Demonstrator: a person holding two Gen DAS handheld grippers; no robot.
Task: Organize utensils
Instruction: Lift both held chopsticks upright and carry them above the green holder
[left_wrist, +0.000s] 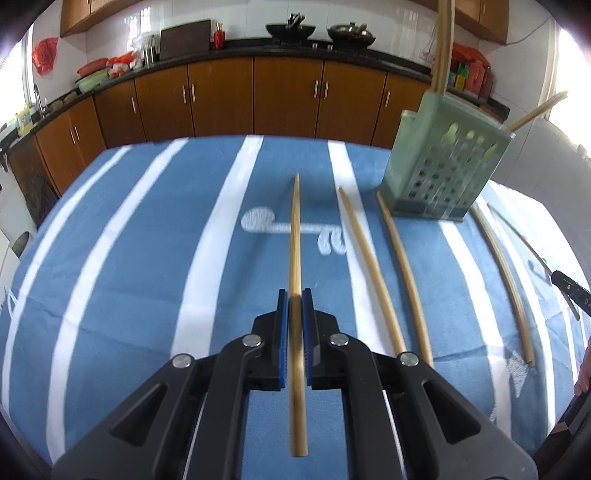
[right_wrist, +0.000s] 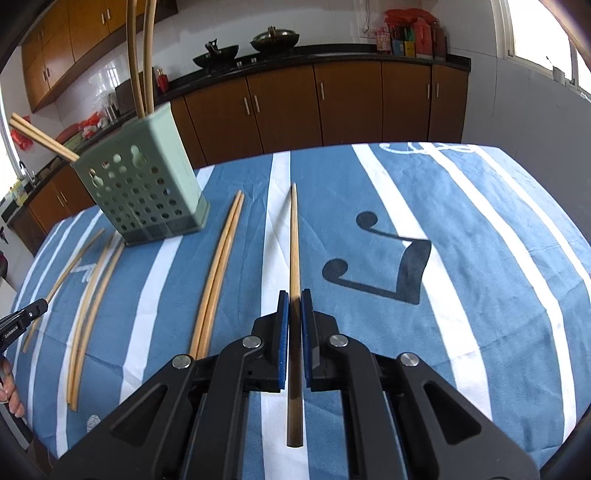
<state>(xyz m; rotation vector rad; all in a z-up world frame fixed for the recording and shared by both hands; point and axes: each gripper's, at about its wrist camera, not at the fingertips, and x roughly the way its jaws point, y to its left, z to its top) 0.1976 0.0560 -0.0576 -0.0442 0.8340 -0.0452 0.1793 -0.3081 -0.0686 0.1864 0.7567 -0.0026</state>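
My left gripper (left_wrist: 294, 295) is shut on a bamboo chopstick (left_wrist: 295, 229) that points forward above the blue striped cloth. My right gripper (right_wrist: 294, 295) is shut on another chopstick (right_wrist: 294, 236), also pointing forward above the cloth. A green perforated holder (left_wrist: 447, 162) stands on the table with several chopsticks leaning out of it; it also shows in the right wrist view (right_wrist: 142, 184). Loose chopsticks (left_wrist: 373, 269) lie on the cloth beside the holder, and a pair (right_wrist: 218, 269) lies left of my right gripper. The left gripper's tip (right_wrist: 26, 317) shows at the left edge.
The table carries a blue and white striped cloth (left_wrist: 147, 240). Behind it runs a kitchen counter with brown cabinets (left_wrist: 258, 99), woks (left_wrist: 351, 33) and bottles. The right gripper's tip (left_wrist: 569, 288) shows at the right edge of the left wrist view.
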